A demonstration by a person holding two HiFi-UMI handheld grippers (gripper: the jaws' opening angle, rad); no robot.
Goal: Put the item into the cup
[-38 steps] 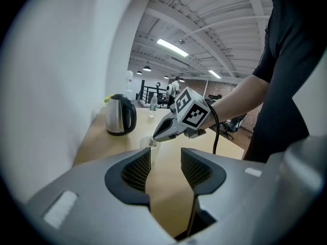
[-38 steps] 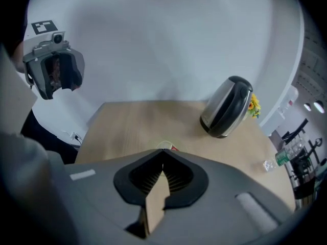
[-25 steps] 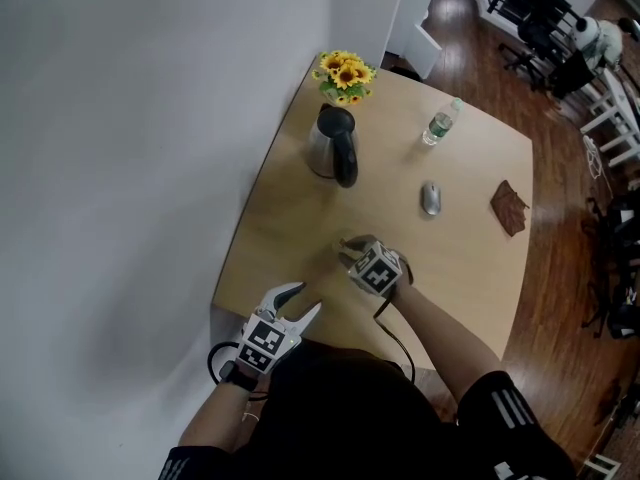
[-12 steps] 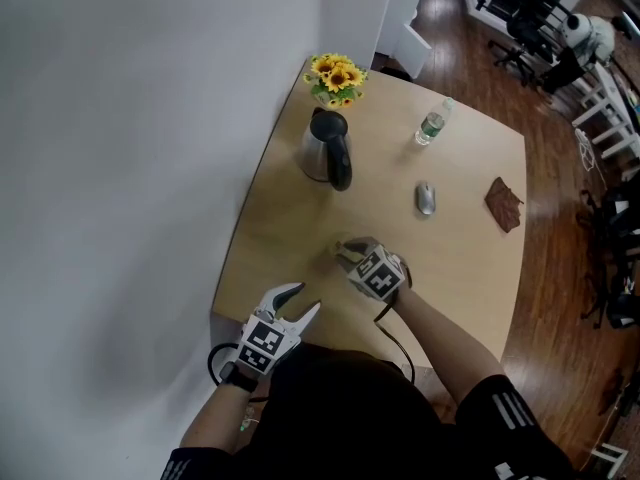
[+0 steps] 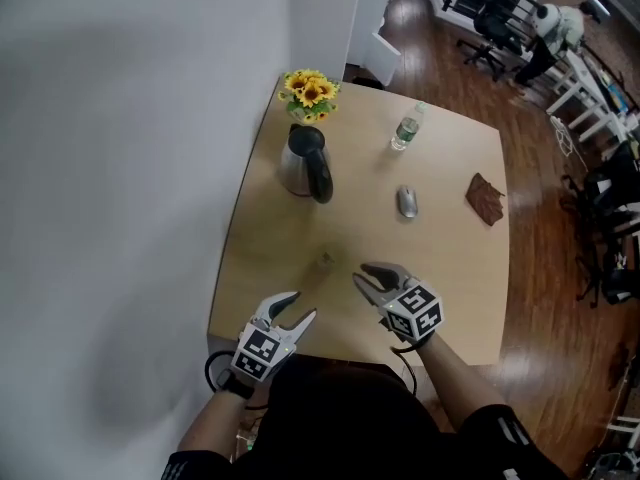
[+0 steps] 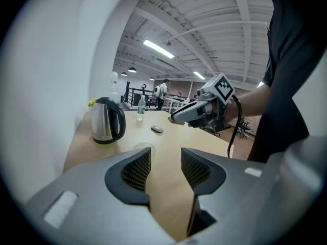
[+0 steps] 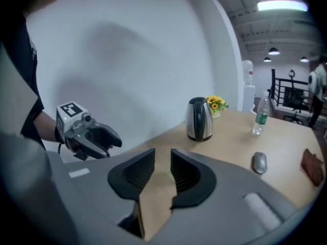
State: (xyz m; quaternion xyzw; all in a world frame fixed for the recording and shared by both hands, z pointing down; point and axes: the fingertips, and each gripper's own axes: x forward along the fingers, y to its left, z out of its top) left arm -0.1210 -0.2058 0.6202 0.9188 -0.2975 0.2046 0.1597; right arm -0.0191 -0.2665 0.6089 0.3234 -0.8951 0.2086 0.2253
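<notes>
A small clear cup (image 5: 326,259) stands on the wooden table (image 5: 450,238), near its front; in the left gripper view the cup's rim (image 6: 143,148) shows just past the left jaw. My right gripper (image 5: 363,274) hovers open and empty a little right of the cup. At the table's front edge my left gripper (image 5: 303,305) is also open with nothing in it. A grey mouse (image 5: 406,202) and a brown crumpled item (image 5: 486,199) lie farther back. In the left gripper view the right gripper (image 6: 179,118) hangs above the table.
A steel kettle (image 5: 305,165) with a black handle and a pot of yellow flowers (image 5: 308,91) stand at the back left by the white wall. A water bottle (image 5: 404,131) stands at the back. Chairs and white furniture sit on the wooden floor beyond.
My right gripper has drawn back from the cup's spot, toward me and to the right, leaving the cup uncovered. The left gripper stayed at the front edge. The head camera shifted.
</notes>
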